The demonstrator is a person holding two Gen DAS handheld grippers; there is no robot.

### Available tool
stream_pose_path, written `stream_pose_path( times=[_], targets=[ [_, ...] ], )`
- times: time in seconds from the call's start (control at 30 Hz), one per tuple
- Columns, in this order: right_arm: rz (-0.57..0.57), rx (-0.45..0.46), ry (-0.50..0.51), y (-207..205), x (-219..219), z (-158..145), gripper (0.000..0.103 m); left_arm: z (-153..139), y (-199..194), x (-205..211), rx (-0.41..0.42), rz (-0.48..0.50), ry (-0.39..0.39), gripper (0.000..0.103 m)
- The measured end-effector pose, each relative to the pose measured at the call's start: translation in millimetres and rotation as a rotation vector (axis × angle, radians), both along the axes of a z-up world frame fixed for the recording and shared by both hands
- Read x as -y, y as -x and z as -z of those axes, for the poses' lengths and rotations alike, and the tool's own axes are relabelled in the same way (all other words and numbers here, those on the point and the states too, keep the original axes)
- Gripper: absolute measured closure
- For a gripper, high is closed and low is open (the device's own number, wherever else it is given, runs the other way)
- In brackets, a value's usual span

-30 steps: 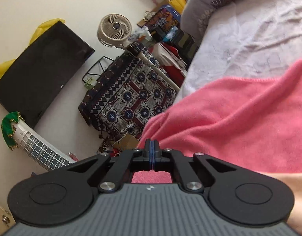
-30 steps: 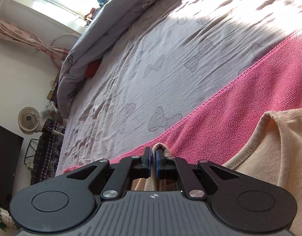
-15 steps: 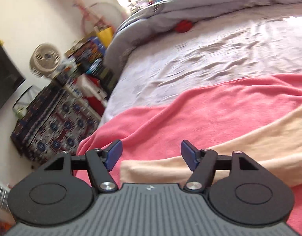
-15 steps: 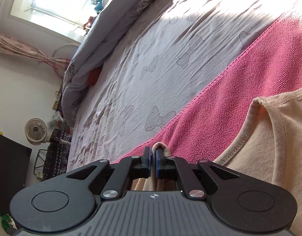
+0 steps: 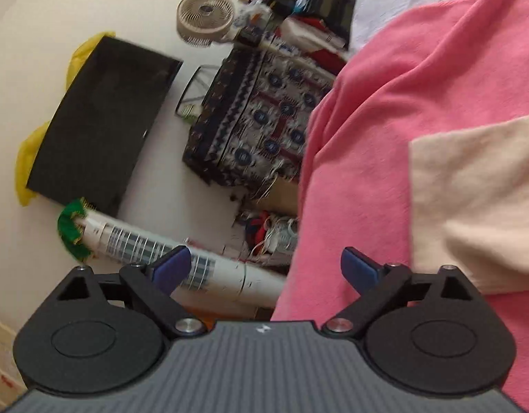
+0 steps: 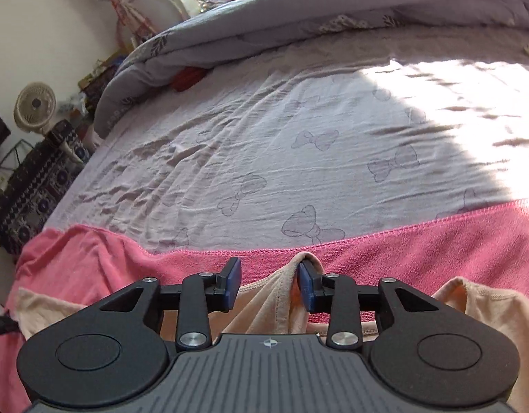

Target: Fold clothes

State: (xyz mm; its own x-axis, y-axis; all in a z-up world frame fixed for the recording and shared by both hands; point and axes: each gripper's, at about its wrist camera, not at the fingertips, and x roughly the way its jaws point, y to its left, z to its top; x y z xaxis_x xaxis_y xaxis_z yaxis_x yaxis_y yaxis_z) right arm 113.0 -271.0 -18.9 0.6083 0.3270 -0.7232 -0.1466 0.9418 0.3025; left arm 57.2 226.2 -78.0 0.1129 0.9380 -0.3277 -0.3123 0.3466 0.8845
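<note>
Releasing after fold: we see left gripper (image 5: 266,266) spreading, empty; right gripper (image 6: 269,284) spreading, beige top (image 6: 264,304) strap slack between jaws. Next, we'd regrasp near edge on pink towel (image 6: 419,251).

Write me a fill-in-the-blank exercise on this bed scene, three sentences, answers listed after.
1. The beige garment lies on a ____ towel.
2. The sheet beyond the towel is printed with ____ outlines.
3. Between the opening jaws of the left claw there is ____, while a fold of the garment stands between those of the right claw.

Answers: pink; bow; nothing
</note>
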Motion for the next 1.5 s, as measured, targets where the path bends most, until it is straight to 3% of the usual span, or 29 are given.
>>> stream_pose_path(
  times=[0.07,0.13,0.17,0.23,0.33,0.47,0.6,0.67,0.7,0.73,0.77,0.8,0.9,1.03,1.1,1.17,1.2,1.23,1.3,1.37,1.43,1.5],
  targets=[
    [-0.016,-0.009,0.068,3.2,-3.9,-7.8,0.050,-7.5,7.8,-9.8,0.038,-0.053,0.094,0.009],
    [-0.015,-0.033,0.071,4.1,0.9,-13.0,0.050,-13.9,15.0,2.3,0.074,-0.009,0.178,0.009],
    [-0.014,-0.046,0.067,4.4,3.8,-15.5,0.049,-14.2,18.1,15.0,0.091,0.037,0.200,0.009],
    [0.025,-0.027,0.046,7.8,13.6,-23.9,0.034,-16.5,30.3,47.5,0.135,0.171,0.257,0.009],
    [0.066,0.011,0.054,11.8,25.0,-42.3,0.032,-38.7,37.1,86.5,0.186,0.342,0.387,0.009],
    [-0.221,0.113,0.267,22.7,-29.2,-57.4,0.034,-61.2,43.3,139.3,0.220,0.541,0.612,0.009],
    [-0.552,0.132,0.366,27.4,-110.8,-33.5,0.043,-63.1,45.8,181.3,0.190,0.654,0.700,0.009],
    [-0.616,0.108,0.366,21.8,-129.8,-19.5,0.046,-56.4,47.7,194.6,0.169,0.684,0.717,0.009],
    [-0.633,0.090,0.362,18.5,-137.0,-12.6,0.056,-52.2,48.5,199.8,0.158,0.690,0.725,0.009],
    [-0.636,0.061,0.358,14.7,-142.0,-5.3,0.080,-46.6,49.4,202.6,0.146,0.680,0.731,0.009],
    [-0.626,0.033,0.362,11.7,-144.1,0.4,0.092,-41.0,50.2,205.5,0.133,0.670,0.738,0.009],
    [-0.611,0.021,0.361,9.7,-143.4,2.8,0.096,-36.1,51.9,205.6,0.137,0.662,0.745,0.008],
    [-0.532,0.041,0.350,7.5,-133.4,-3.0,0.096,-25.7,59.1,186.0,0.235,0.622,0.792,0.000],
    [-0.385,0.070,0.340,-3.6,-111.8,-17.3,0.096,-19.3,62.8,155.4,0.372,0.525,0.964,0.000],
    [-0.351,0.076,0.323,-9.1,-100.3,-24.7,0.096,-17.4,70.4,161.0,0.395,0.563,0.925,0.000],
    [-0.339,0.090,0.314,-3.0,-93.4,-28.0,0.093,-14.9,78.1,171.4,0.429,0.592,0.859,0.000],
    [-0.330,0.103,0.313,4.9,-90.9,-28.1,0.082,-14.2,80.9,175.0,0.442,0.593,0.836,0.000],
    [-0.322,0.115,0.312,12.7,-88.4,-28.3,0.053,-13.8,82.7,177.9,0.450,0.594,0.817,0.000],
    [-0.345,0.166,0.352,42.4,-84.9,-23.7,0.007,-13.7,83.3,179.4,0.455,0.597,0.805,0.000],
    [-0.390,0.244,0.388,81.4,-83.0,-16.4,0.001,-13.3,84.8,174.4,0.471,0.595,0.831,0.000],
    [-0.450,0.282,0.349,116.8,-79.3,-6.0,0.000,-13.3,84.1,165.4,0.485,0.579,0.891,0.000],
    [-0.494,0.263,0.303,142.1,-77.7,11.7,0.000,-13.1,83.5,158.8,0.499,0.569,0.932,0.000]
  ],
)
